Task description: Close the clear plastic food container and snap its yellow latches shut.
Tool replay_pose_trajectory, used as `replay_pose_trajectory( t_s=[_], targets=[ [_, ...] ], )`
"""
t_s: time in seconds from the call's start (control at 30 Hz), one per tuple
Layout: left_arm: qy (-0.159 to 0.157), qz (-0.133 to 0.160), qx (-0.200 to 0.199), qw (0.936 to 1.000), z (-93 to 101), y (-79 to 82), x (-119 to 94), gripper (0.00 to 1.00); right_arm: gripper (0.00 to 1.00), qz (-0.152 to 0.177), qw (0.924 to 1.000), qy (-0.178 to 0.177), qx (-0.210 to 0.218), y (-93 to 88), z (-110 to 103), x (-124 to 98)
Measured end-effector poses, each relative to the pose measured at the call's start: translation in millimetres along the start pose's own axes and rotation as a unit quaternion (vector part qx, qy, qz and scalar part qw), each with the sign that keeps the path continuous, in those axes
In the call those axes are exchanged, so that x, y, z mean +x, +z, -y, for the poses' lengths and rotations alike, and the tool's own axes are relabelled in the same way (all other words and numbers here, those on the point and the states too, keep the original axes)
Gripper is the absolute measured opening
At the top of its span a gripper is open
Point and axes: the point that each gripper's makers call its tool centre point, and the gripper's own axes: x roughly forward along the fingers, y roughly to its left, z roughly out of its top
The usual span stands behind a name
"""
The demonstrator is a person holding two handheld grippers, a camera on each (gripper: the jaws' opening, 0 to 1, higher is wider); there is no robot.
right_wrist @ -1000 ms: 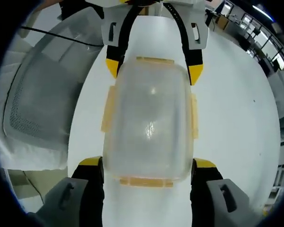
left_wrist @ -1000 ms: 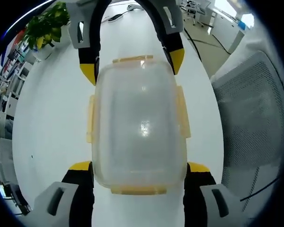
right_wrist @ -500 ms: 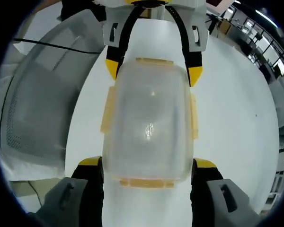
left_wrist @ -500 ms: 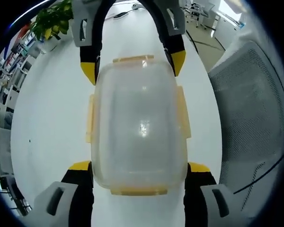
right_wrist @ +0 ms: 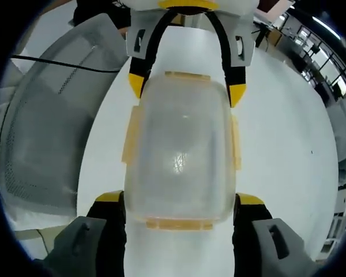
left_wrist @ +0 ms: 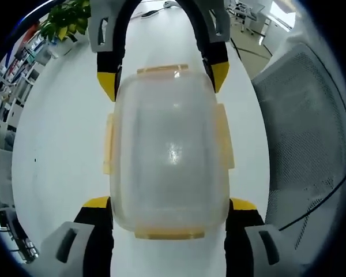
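The container point(left_wrist: 168, 153) sits on the table point(left_wrist: 57, 156) between the left gripper point(left_wrist: 168, 203) and the right gripper point(right_wrist: 181, 199), a chair point(left_wrist: 303, 127) beside the table.

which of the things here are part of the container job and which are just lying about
Part of the job:
- clear plastic food container on the white table
- its yellow latches
- left gripper at one end
- right gripper at the other end

Just lying about:
- grey mesh chair beside the table
- potted plant at the table's far edge
- black cable over the chair
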Motion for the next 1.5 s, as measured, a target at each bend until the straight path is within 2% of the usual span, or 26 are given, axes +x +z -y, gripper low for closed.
replay_pose_trajectory(
  t_s=[0.33, 0.63, 1.2, 1.5],
  targets=[
    [-0.006, 0.004, 0.003, 1.0, 0.5, -0.1, 1, 0.77, 0.73, -0.001, 1.0, 0.0, -0.001, 0.2, 0, 0],
    [-0.008, 0.006, 0.002, 1.0, -10.4, -2.0, 2, 0.77, 0.73, 0.005, 1.0, -0.001, -0.002, 0.3, 11, 1],
    [-0.013, -0.008, 0.016, 0.9998, -51.5, -3.3, 7, 0.77, 0.73, 0.008, 0.9999, -0.005, 0.009, -3.5, 52, 2],
    [-0.016, -0.018, 0.029, 0.9993, -79.8, -2.9, 9, 0.77, 0.73, 0.012, 0.9997, -0.009, 0.02, -7.8, 77, 1]
  ],
)
